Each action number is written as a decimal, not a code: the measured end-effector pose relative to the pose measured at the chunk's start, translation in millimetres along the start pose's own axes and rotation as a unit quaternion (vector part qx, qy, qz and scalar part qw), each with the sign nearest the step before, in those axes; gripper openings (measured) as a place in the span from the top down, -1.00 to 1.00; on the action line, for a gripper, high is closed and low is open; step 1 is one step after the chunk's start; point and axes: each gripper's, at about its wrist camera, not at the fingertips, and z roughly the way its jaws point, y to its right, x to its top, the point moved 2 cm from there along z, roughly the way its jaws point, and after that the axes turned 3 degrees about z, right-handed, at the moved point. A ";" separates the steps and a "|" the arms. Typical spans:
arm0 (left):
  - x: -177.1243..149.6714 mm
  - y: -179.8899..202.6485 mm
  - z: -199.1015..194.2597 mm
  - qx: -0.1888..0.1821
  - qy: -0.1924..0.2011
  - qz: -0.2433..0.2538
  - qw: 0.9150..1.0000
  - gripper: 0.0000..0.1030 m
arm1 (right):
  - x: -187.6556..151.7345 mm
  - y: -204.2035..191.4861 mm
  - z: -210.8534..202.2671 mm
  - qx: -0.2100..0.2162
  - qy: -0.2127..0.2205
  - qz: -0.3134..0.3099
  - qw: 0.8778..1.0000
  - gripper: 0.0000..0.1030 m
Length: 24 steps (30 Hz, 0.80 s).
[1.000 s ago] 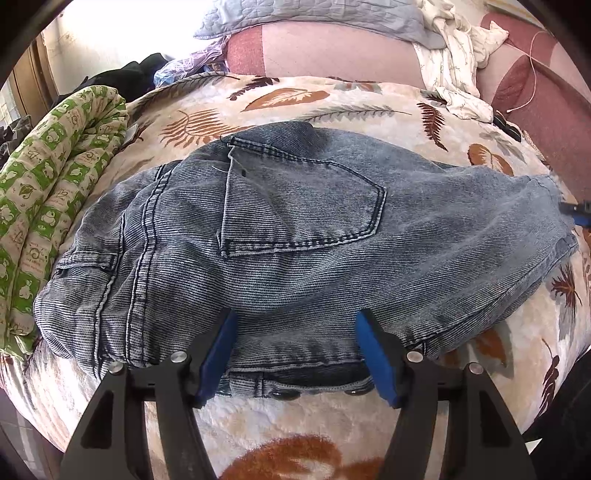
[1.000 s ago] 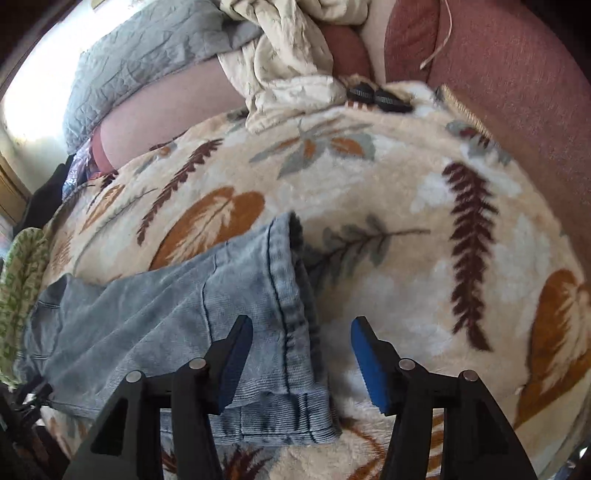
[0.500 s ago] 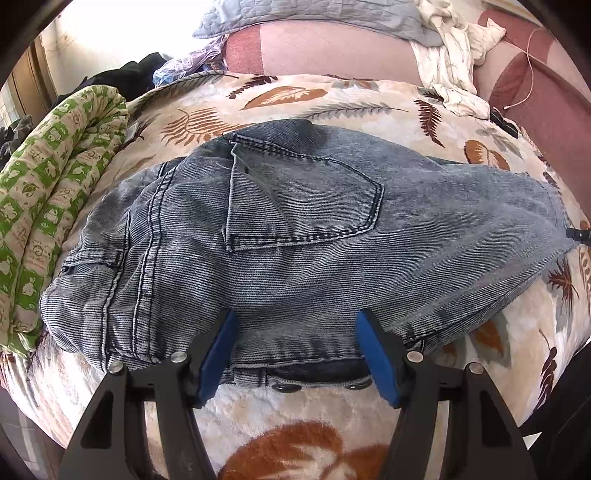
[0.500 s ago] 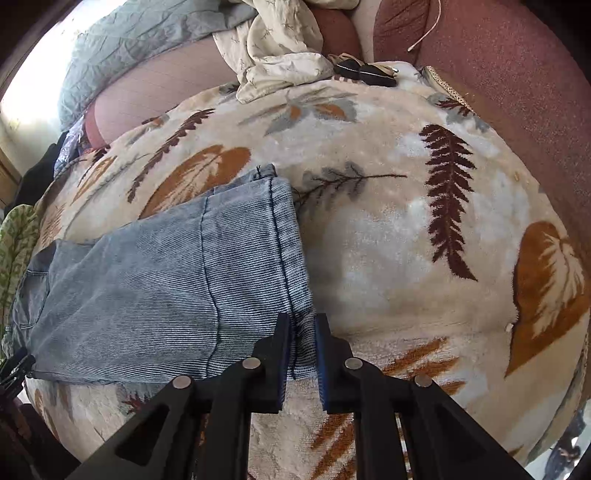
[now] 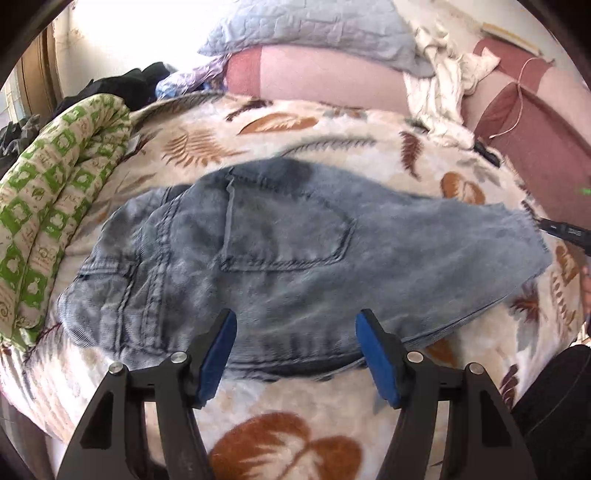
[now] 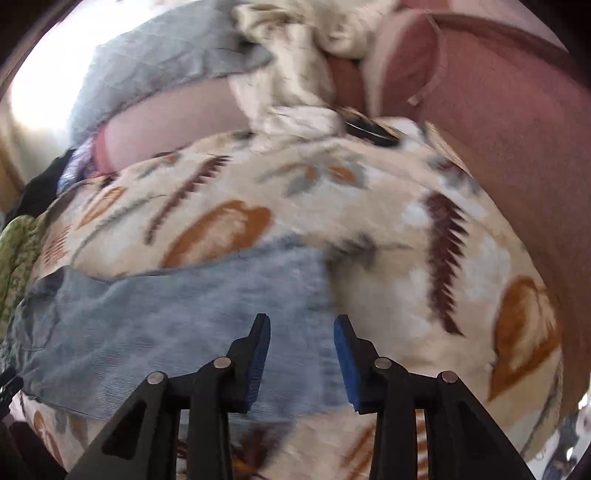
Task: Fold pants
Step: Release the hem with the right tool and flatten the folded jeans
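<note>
Blue denim pants (image 5: 295, 251) lie folded across a leaf-print blanket (image 5: 280, 443), back pocket up, waistband towards me. My left gripper (image 5: 295, 317) hovers open over the near waist edge, with no cloth pinched between its blue pads. In the blurred right wrist view the leg end of the pants (image 6: 166, 325) lies flat on the blanket (image 6: 406, 258). The right gripper (image 6: 301, 321) hangs just above the hem with its jaws opening and nothing held between them. A dark tip of the right gripper (image 5: 565, 232) shows at the leg end in the left wrist view.
A rolled green-patterned quilt (image 5: 55, 206) lies along the left side. A grey pillow (image 5: 314, 33) and a crumpled cream garment (image 5: 439, 99) sit at the back. Maroon upholstery (image 6: 498, 129) rises on the right, with a small black object (image 6: 369, 129) at its foot.
The right gripper closed on the hem half a second ago, then let go and lifted away. The left gripper rose a little and kept the same width. The leg end now lies flatter.
</note>
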 end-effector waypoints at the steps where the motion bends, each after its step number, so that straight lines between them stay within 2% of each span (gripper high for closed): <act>1: 2.3 4.6 0.2 -0.001 0.004 0.003 1.000 -0.32 | 2.4 -14.5 -0.2 -0.011 0.007 -0.022 1.000 0.23; 3: 5.7 11.2 3.1 -0.003 0.007 0.005 1.000 -0.32 | 5.9 -46.9 3.0 -0.028 0.019 -0.066 0.997 0.23; 6: 9.2 18.5 15.3 -0.005 0.000 0.005 1.000 -0.32 | 3.9 -84.4 24.4 0.043 -0.017 -0.080 0.996 0.23; 9: 9.5 21.6 30.0 0.031 0.000 0.006 0.999 -0.32 | -5.4 -114.1 44.0 0.065 -0.034 -0.091 0.993 0.23; 12: 9.1 19.9 41.2 0.063 -0.008 -0.009 0.998 -0.56 | -12.8 -129.4 62.2 0.096 -0.056 -0.079 0.991 0.23; 13: 8.1 19.1 44.7 0.069 -0.014 -0.012 0.997 -0.57 | -15.7 -132.3 67.8 0.100 -0.067 -0.077 0.990 0.23; 16: 4.4 18.0 57.1 0.089 -0.038 -0.011 0.995 -0.57 | -21.8 -139.4 82.8 0.082 -0.085 -0.082 0.990 0.23; 20: -2.2 24.3 58.5 0.107 -0.038 0.016 0.993 -0.59 | -20.3 -139.7 95.0 0.070 -0.094 -0.090 0.989 0.17; 24: -5.8 24.1 57.5 0.107 -0.033 0.020 0.994 -0.59 | -16.5 -141.1 103.2 0.060 -0.094 -0.100 0.989 0.13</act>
